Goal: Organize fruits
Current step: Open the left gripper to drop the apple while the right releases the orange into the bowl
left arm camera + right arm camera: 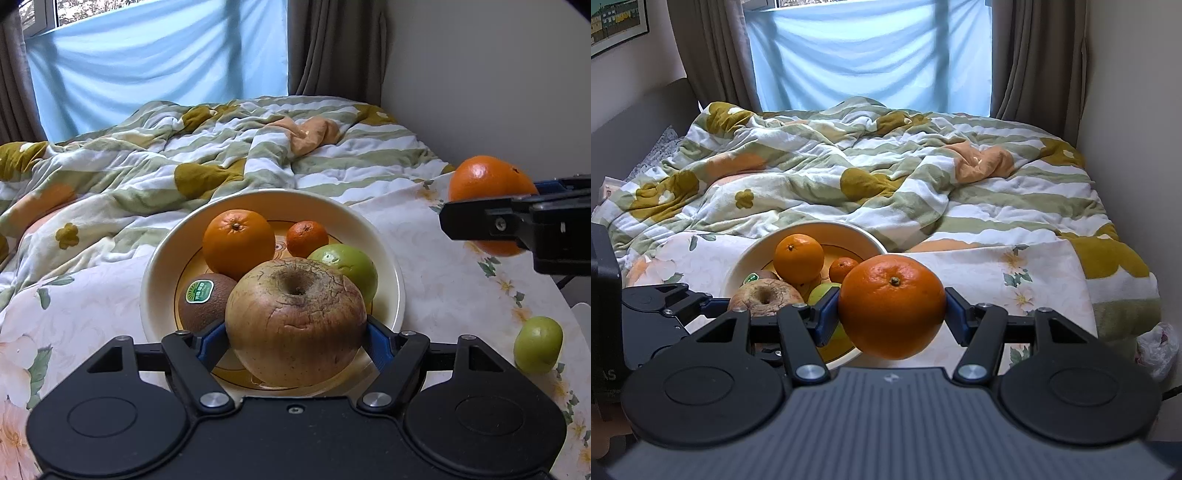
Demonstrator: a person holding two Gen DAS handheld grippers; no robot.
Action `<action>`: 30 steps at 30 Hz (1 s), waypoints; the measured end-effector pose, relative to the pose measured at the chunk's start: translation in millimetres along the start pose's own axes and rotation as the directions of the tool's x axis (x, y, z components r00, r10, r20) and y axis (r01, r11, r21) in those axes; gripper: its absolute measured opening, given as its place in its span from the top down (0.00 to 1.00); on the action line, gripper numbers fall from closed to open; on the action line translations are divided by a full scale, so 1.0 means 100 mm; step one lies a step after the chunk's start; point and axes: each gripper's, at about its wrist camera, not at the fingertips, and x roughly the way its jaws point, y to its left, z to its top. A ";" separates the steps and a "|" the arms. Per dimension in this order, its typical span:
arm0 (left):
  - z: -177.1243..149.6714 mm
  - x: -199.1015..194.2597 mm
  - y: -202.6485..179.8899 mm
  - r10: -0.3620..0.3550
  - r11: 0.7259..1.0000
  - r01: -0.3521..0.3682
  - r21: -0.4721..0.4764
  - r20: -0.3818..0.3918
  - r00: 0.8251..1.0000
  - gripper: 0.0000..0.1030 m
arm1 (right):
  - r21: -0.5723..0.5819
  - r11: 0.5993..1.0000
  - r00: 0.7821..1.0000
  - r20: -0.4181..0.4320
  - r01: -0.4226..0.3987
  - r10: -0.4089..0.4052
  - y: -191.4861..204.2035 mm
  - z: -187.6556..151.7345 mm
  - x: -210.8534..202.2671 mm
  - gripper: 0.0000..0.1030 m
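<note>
green sticker (pixel 200 291), writing unreadable, on kiwi (pixel 203 306); left tongs (pixel 295 332) grip apple (pixel 295 321), right tongs (pixel 890 310) orange (pixel 892 306).

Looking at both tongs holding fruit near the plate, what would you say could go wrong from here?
1. The wrinkled brown apple in the left tongs may knock the brown stickered kiwi on the crowded cream plate.
2. The large orange in the right tongs has little room left.

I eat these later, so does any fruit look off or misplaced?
The apple in the left gripper looks wrinkled and cracked around the stem. One green fruit lies on the cloth, outside the plate.
</note>
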 end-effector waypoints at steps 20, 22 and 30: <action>-0.07 -0.63 0.61 0.116 0.983 -0.105 -0.149 0.068 0.991 0.00 | -0.091 0.993 0.997 0.000 -0.078 0.078 0.35 0.31 0.32 0.28; -0.10 -0.66 0.68 0.140 0.978 -0.127 -0.164 0.068 0.988 0.00 | -0.109 0.990 0.996 -0.006 -0.092 0.092 0.43 0.32 0.42 0.28; -0.20 -0.73 0.83 0.192 0.965 -0.178 -0.191 0.058 0.980 0.00 | -0.137 0.982 0.992 -0.025 -0.130 0.128 0.63 0.32 0.81 0.28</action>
